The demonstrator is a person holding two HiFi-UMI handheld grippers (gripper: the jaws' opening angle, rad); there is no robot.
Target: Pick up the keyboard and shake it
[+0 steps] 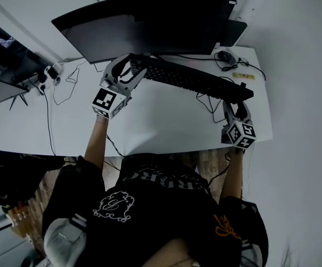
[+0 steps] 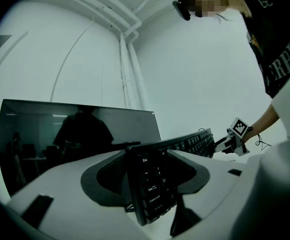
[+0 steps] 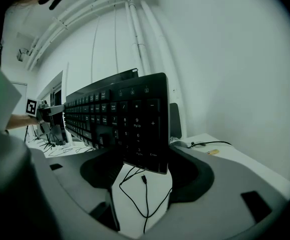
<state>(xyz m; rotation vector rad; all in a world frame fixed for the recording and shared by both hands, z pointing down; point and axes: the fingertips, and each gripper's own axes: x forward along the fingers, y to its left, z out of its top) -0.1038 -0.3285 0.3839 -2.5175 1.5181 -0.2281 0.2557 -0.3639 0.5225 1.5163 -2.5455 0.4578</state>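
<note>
Office workstation: white desk [image 1: 166, 124] w/ big monitor [image 1: 149, 26], keyboard [image 1: 194, 79], mouse [image 1: 225, 55].

- keyboard [image 2: 150, 184], left end, white print: "Esc", "Tab", "Caps Lock"
- keyboard [image 3: 134, 119], right end, number pad: "8", "9", "5", "6", "PgUp", "Enter"

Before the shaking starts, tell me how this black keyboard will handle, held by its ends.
Likely stiff: the keyboard spans straight, without sag, between the left gripper and right gripper. Its smooth plastic ends may slip in a hard shake. The loose cable hanging beneath will probably whip about.
</note>
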